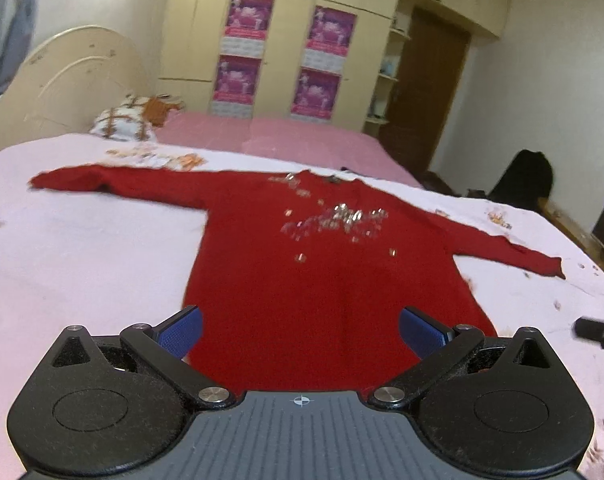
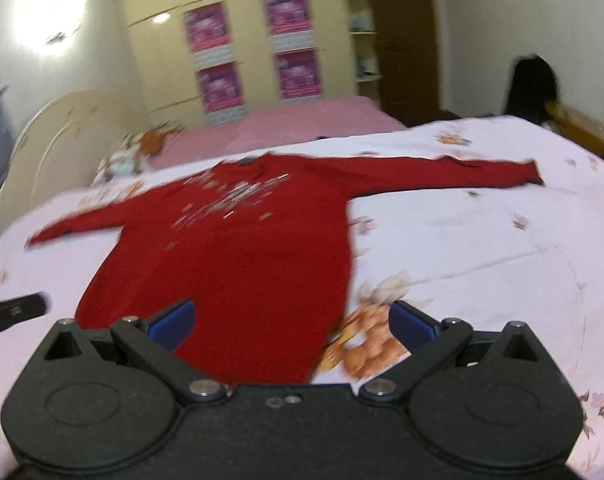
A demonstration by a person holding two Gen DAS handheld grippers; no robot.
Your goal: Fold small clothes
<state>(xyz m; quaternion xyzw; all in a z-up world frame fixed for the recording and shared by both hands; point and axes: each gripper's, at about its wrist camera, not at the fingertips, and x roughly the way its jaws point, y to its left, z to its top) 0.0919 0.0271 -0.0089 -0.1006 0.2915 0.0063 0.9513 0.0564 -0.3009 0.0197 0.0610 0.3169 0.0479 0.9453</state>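
Blue pads [image 1: 184,330] on our left gripper [image 1: 300,330] stand wide apart, released, with nothing between them but the hem of the red sweater [image 1: 302,280], which lies below and past the fingertips rather than in them. Our right gripper [image 2: 292,322] is likewise spread and empty; its left pad [image 2: 174,322] hangs over the sweater's hem corner, its right pad [image 2: 411,326] over an orange flower printed on the bedsheet [image 2: 481,240].

We see the sweater spread flat and face up on that pale floral sheet, both sleeves stretched out, neckline toward 12 o'clock and hem toward 6. A scatter of silvery sequins [image 1: 333,218] crosses the chest. From the left wrist the garment sits centred, with one cuff at 10 o'clock and the other at 3; from the right wrist it sits toward 10 o'clock, blurred.

Each view catches the other tool: a black tip at 3 o'clock in the left view, at 9 o'clock in the right.

Beyond the sweater, at 12 o'clock, lies a pink blanket [image 1: 270,136], then a cream wardrobe [image 1: 198,40] carrying four purple posters [image 1: 248,14]. At 10 o'clock a patterned pillow [image 1: 122,122] rests against the cream headboard [image 1: 62,80]. Only the left view shows the brown door [image 1: 429,92] sharply; the right view alone catches a bright lamp [image 2: 48,10] at 11 o'clock. A dark shape [image 1: 525,176] sits at 2 o'clock, too blurred to name.
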